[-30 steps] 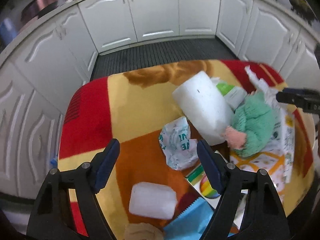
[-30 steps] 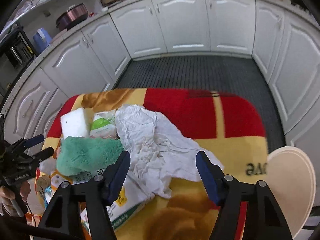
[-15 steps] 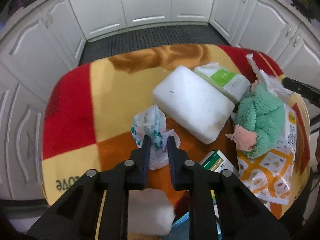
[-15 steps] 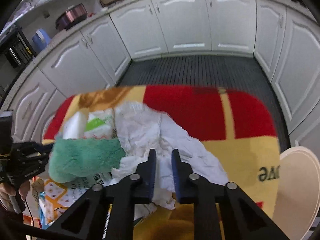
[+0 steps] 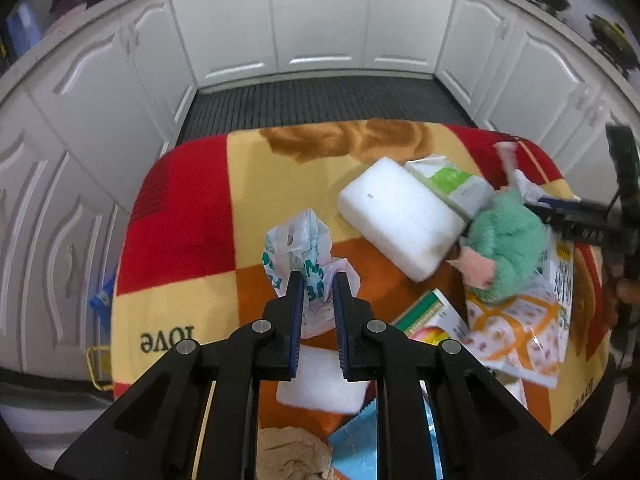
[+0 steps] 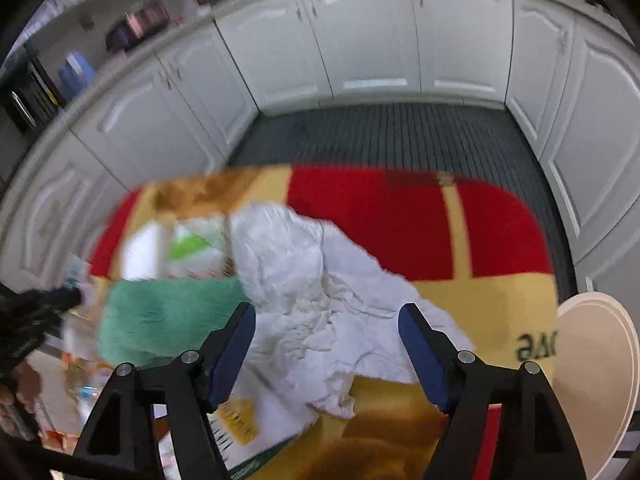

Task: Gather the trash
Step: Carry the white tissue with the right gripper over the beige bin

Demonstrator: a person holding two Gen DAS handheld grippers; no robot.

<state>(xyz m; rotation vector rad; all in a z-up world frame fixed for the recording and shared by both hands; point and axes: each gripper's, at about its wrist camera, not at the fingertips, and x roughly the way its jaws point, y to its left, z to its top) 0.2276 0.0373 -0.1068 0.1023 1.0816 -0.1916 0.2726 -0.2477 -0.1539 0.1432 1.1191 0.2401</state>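
Observation:
A crumpled white plastic bag with green print (image 5: 298, 256) sits on the red, yellow and orange blanket (image 5: 180, 220). My left gripper (image 5: 317, 280) is shut on the near part of this bag. A crumpled white paper sheet (image 6: 320, 280) lies on the blanket in the right wrist view. My right gripper (image 6: 326, 316) is open and empty, with its fingers on either side of the paper's near part. The right gripper also shows at the right edge of the left wrist view (image 5: 576, 216).
A white foam block (image 5: 400, 216), a green-labelled tissue pack (image 5: 452, 184), a green fluffy toy (image 5: 504, 248), printed wrappers (image 5: 520, 332) and a smaller white block (image 5: 320, 380) crowd the blanket. A cream round stool (image 6: 596, 380) stands at the right. White cabinets surround a dark ribbed floor (image 6: 392, 136).
My left gripper closed on the plastic bag and lifted it a little. My right gripper closed half a second ago and has opened wide again over the white paper.

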